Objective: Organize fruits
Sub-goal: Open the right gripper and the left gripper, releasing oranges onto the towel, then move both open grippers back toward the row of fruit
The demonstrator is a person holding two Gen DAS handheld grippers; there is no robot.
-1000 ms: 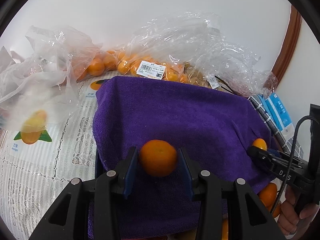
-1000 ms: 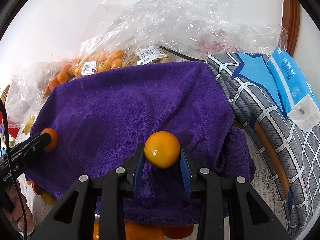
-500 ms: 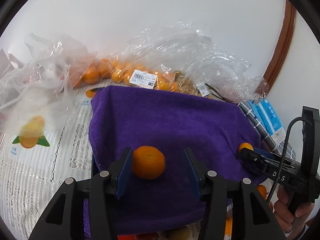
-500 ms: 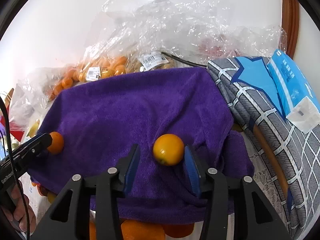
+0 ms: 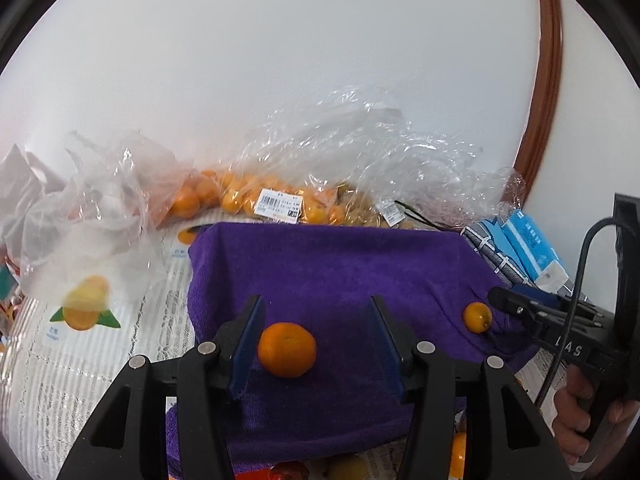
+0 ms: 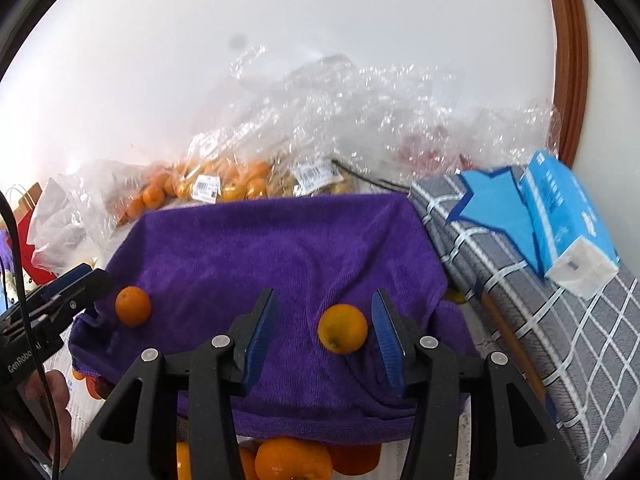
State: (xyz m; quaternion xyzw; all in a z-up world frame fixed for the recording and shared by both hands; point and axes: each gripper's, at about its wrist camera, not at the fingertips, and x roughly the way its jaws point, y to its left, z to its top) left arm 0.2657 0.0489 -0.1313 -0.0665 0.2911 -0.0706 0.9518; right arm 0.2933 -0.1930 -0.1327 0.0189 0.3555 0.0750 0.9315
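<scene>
A purple towel [image 5: 340, 272] covers a raised surface. My left gripper [image 5: 316, 336] is open; an orange [image 5: 287, 349] lies on the towel between its jaws, close to the left one. My right gripper [image 6: 324, 328] is open; a second orange [image 6: 343, 329] lies on the towel between its jaws, close to the right one. The second orange also shows in the left wrist view [image 5: 477, 317], by the right gripper's tip [image 5: 504, 300]. The first orange shows in the right wrist view [image 6: 133, 306], on the towel [image 6: 280, 248] by the left gripper's tip [image 6: 88, 280].
Clear plastic bags of small oranges [image 5: 248, 200] lie behind the towel by the white wall. More oranges [image 6: 292, 460] lie below the towel's front edge. A grey checked cloth [image 6: 520, 320] with a blue tissue pack [image 6: 568, 224] is at the right.
Both grippers have opened and let go of their oranges, which now rest on the towel. Both grippers have drawn back and tilted up a little.
</scene>
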